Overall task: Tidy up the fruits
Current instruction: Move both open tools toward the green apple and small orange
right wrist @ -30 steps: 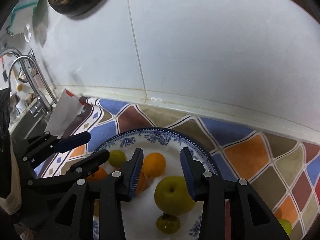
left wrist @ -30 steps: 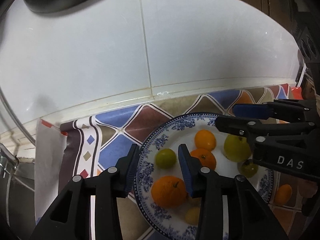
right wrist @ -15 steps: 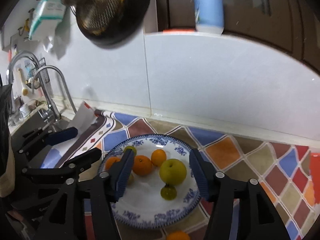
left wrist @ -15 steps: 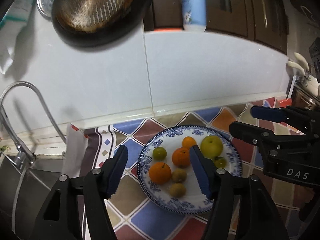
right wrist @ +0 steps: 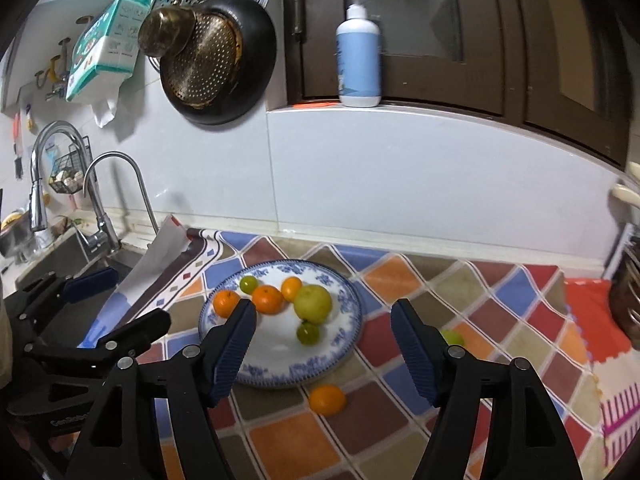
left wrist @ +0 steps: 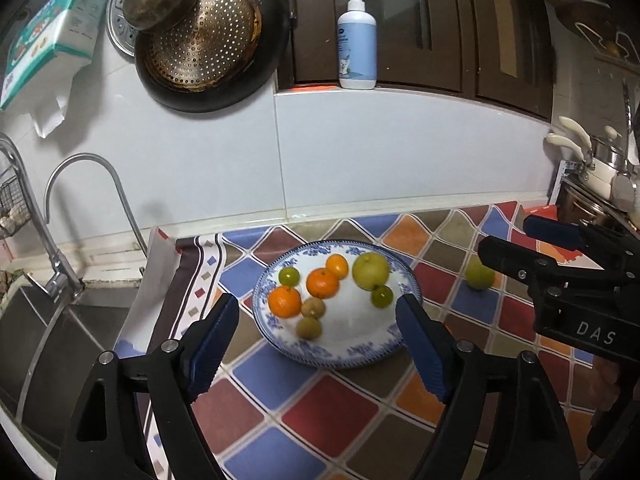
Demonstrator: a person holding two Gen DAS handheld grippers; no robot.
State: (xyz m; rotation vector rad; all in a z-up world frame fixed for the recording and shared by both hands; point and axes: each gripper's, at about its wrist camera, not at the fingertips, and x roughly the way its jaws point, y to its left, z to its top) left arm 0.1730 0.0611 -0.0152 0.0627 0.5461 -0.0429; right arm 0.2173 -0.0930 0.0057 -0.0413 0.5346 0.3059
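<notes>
A blue-patterned plate (left wrist: 406,276) is sitting on a cloth (left wrist: 328,412) of coloured diamonds that is covering the counter. On the plate are lying three oranges (left wrist: 322,282), a big yellow-green fruit (left wrist: 370,271), two small green fruits (left wrist: 289,276) and two brownish ones (left wrist: 308,327), all gathered toward its far and left parts, while the near right part is showing bare white. Off the plate, a loose green fruit (left wrist: 479,273) is resting on the cloth well to the right, and a loose orange (right wrist: 327,400) is lying just beside the near rim.

The left gripper (left wrist: 318,346) is hovering over the plate's near edge with its fingers spread wide and holding nothing. The right gripper (right wrist: 323,346) is likewise hanging released and empty, its blue pads (right wrist: 414,350) flanking the plate's near right side.

The letters "DAS" are showing in white on the right gripper's body in the left wrist view; faint lettering on the left gripper's body is too small to read. A pump bottle (left wrist: 357,48) with a blue label is standing on the sill, its print unreadable. A tissue pack (left wrist: 48,36) is hanging on the wall, its print also illegible.

A dark pan (left wrist: 208,44) with a perforated insert is hanging on the tiled wall. The cloth's left edge is curling up beside the sink (left wrist: 52,344), where a faucet (left wrist: 80,216) is arching. Open cloth is lying near and right of the plate.
</notes>
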